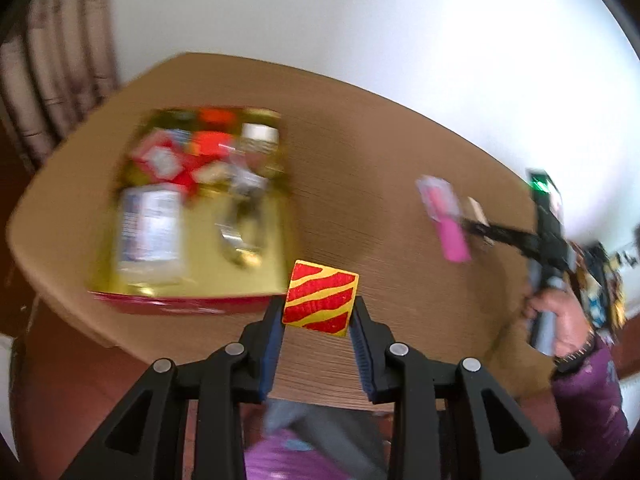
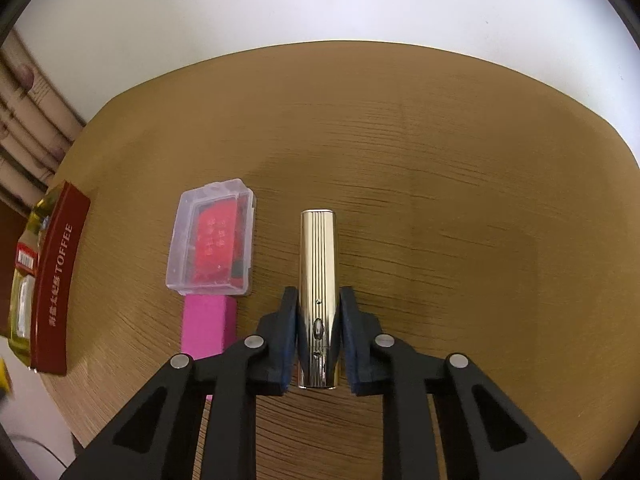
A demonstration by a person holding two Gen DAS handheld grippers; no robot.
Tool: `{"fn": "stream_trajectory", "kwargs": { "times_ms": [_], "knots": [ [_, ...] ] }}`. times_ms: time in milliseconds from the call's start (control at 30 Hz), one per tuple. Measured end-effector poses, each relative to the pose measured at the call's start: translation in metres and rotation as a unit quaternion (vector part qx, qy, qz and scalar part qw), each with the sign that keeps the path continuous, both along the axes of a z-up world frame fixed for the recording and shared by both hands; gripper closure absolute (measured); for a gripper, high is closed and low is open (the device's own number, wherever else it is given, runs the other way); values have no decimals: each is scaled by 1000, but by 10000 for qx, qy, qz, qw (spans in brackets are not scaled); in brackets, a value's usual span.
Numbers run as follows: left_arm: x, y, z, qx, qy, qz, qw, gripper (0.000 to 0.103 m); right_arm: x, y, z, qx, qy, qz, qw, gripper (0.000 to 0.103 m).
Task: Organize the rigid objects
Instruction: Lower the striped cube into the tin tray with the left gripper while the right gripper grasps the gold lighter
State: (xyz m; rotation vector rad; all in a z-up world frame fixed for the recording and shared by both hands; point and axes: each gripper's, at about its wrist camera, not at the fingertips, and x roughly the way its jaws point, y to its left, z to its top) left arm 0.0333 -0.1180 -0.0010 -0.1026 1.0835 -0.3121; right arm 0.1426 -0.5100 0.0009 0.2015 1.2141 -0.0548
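My left gripper [image 1: 318, 308] is shut on a red-and-yellow striped cube [image 1: 320, 298], held above the table's near edge, just right of a red box with a gold inside [image 1: 180, 304]. The box holds several blurred items. My right gripper [image 2: 318, 308] is shut on a gold ribbed metal lighter [image 2: 318, 276] low over the wooden table [image 2: 440, 200]. Left of it lie a clear plastic case with a red insert [image 2: 212, 240] and a pink block [image 2: 206, 326]. The right gripper also shows in the left wrist view [image 1: 480, 230], beside the pink block [image 1: 452, 240].
The red box marked TOFFEE [image 2: 56, 288] stands at the table's left edge in the right wrist view. A curtain [image 1: 52, 80] hangs at the far left, with a white wall behind the table. The person's hand and purple sleeve [image 1: 580, 360] are at the right.
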Motion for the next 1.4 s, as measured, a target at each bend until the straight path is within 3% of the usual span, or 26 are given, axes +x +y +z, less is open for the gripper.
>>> {"fn": "stream_trajectory", "kwargs": {
  "times_ms": [133, 267, 500, 733, 900, 1133, 1400],
  "knots": [
    [11, 42, 8, 277, -80, 496, 9984, 70, -8, -14, 2, 187, -60, -31, 9998, 85],
    [26, 56, 10, 499, -90, 597, 9969, 70, -19, -36, 7, 634, -121, -224, 9977, 85],
    [83, 35, -16, 832, -38, 402, 9957, 70, -43, -62, 24, 886, -272, -365, 9950, 85],
    [110, 18, -43, 1610, -44, 362, 9863, 69, -50, -66, 35, 1011, -358, -434, 9933, 85],
    [93, 26, -29, 1509, -373, 556, 9863, 67, -48, -61, 47, 1058, -485, -397, 9924, 85],
    [26, 74, -15, 776, -683, 1471, 9837, 61, -44, -24, 76, 1313, -674, 7, 9891, 85],
    [-26, 85, -33, 1144, -787, 1672, 9761, 60, -31, 72, 102, 1977, -623, 979, 9734, 85]
  ]
}}
